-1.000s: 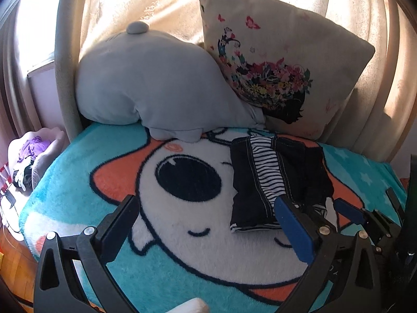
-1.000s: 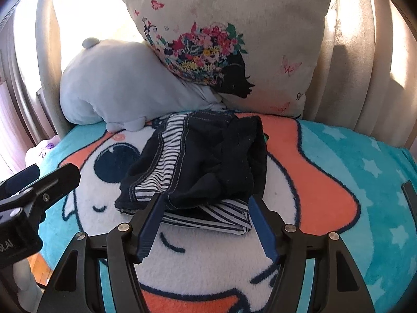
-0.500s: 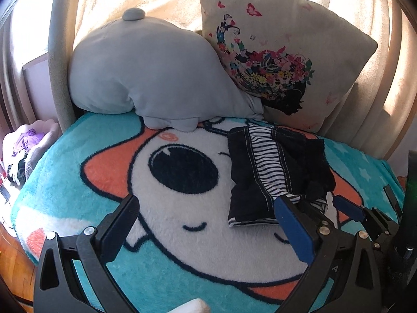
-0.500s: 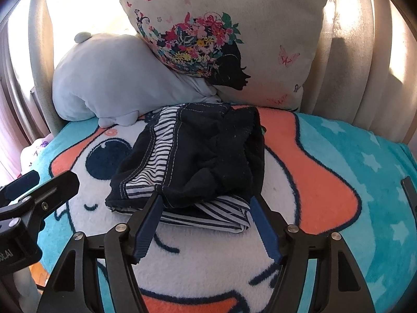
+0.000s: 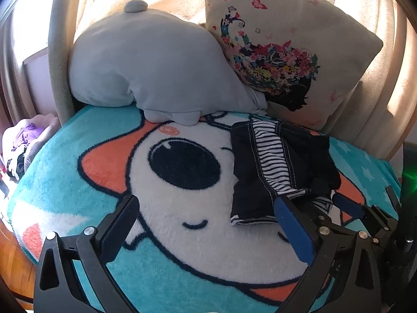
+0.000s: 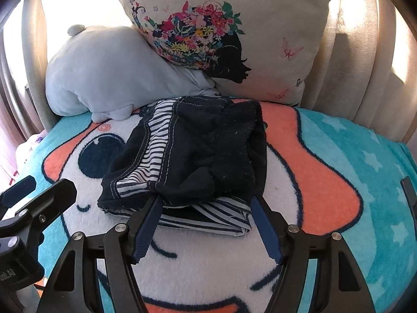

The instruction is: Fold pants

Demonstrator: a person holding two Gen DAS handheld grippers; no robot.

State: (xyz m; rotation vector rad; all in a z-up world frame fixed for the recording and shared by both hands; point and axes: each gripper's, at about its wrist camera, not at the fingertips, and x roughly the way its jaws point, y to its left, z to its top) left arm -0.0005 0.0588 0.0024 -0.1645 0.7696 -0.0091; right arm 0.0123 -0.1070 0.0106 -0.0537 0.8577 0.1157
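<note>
- Far left in the left wrist view, a heap of purple and white clothes (image 5: pixel 24 143) sits off the edge of the bed, below the curved beige bed frame (image 5: pixel 56 60).
- Left gripper (image 5: pixel 208 227) hangs over the cartoon-face blanket (image 5: pixel 104 135), jaws spread wide, nothing between them; only fleece and the big navy eye show in the gap.
- Behind it, a grey plush pillow (image 5: pixel 146 62) with a little ear nub lies against the frame, its stubby foot resting on the blanket.
- Moving right: the folded pants (image 5: pixel 273 172), dark navy with a striped lining turned out, sit on the blanket just in front of the floral butterfly cushion (image 5: pixel 286 47), which leans on the grey plush.
- From the right wrist view, the pants (image 6: pixel 208 156) are a compact bundle, striped layer peeking out underneath at the near edge.
- Right gripper (image 6: pixel 206 221) is right up at that near edge, jaws parted about as wide as the bundle's front, blue fingertips (image 6: pixel 148 224) at the striped hem; whether they touch the cloth I cannot tell. Nothing gripped.
- Far right, teal blanket with pale stars runs up to the cream curtain (image 6: pixel 365 52).
</note>
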